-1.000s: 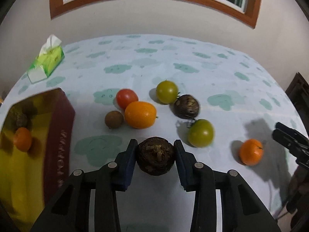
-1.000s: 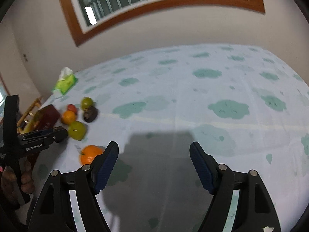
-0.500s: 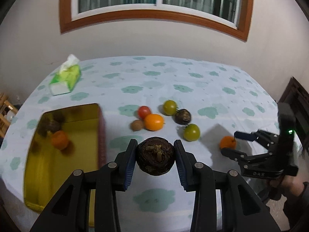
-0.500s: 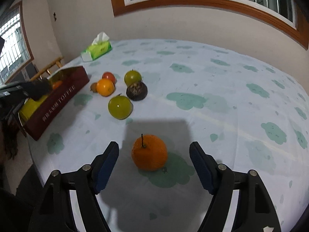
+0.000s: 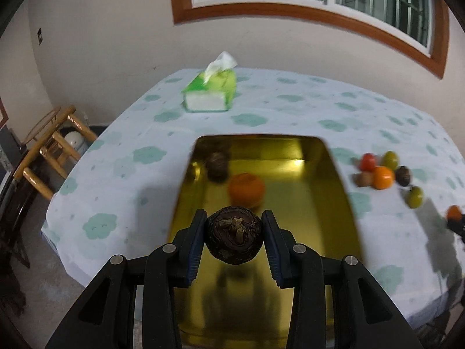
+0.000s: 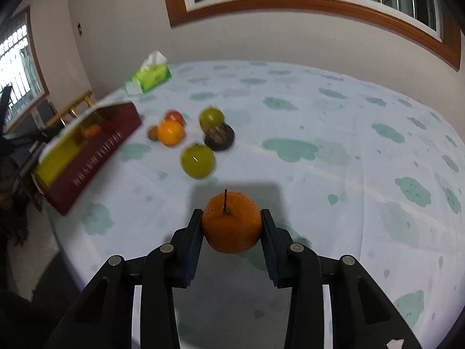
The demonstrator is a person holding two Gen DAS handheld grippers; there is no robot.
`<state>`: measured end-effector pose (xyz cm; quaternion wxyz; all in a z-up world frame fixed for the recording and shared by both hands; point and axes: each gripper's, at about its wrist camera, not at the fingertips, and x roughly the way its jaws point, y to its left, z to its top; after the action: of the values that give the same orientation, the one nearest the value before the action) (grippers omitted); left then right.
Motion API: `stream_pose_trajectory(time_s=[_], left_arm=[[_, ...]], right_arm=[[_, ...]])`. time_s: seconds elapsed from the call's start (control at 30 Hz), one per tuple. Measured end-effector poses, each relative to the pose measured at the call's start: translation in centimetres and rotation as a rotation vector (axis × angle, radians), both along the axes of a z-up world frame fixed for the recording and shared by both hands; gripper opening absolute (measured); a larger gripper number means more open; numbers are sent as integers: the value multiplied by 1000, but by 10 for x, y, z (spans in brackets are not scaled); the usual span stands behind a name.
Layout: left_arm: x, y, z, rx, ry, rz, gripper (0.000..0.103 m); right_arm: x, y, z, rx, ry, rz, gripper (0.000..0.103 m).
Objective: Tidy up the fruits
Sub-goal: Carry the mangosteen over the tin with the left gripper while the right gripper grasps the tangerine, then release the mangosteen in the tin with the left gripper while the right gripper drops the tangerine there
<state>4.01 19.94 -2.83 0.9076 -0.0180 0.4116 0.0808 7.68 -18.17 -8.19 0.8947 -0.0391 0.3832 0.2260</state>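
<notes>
My left gripper [image 5: 234,234] is shut on a dark brown round fruit [image 5: 234,238] and holds it above the gold-lined box [image 5: 328,221]. Inside the box lie an orange [image 5: 246,189] and a brown fruit [image 5: 217,165]. My right gripper [image 6: 231,226] is shut on an orange with a stem [image 6: 231,226], just over the tablecloth. A cluster of loose fruit lies on the table: a red tomato [image 6: 175,116], an orange [image 6: 170,132], two green fruits [image 6: 211,118] [image 6: 198,160], a dark fruit [image 6: 219,137] and a small brown one [image 6: 152,133].
A green tissue box [image 5: 209,93] stands at the table's far side, also in the right wrist view [image 6: 148,77]. The box has dark red outer walls [image 6: 96,157] and sits by the table's left edge. A wooden stool [image 5: 49,145] stands on the floor to the left.
My left gripper carried the dark fruit leftward to above the box. My right gripper closed on the stemmed orange, which had lain between its open fingers.
</notes>
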Motion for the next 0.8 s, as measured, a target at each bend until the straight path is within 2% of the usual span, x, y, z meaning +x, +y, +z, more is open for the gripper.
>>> stream_pose_trajectory(time_s=[0.1,0.27,0.5,0.8], left_arm=[[8,9,-12,0,28,-3,40],[15,-4,-27,91,59,-65,40],[29,-5,-37,129,100,-89,40],[30,1,-40,150,99,-83,41]], right_arm=[[-5,2,13,31,-21,8,35],[-9,10,29,50,-41,22,35],[-15,31,42,44,-58,63,35],[-21,57,50,52,-52,117,35]])
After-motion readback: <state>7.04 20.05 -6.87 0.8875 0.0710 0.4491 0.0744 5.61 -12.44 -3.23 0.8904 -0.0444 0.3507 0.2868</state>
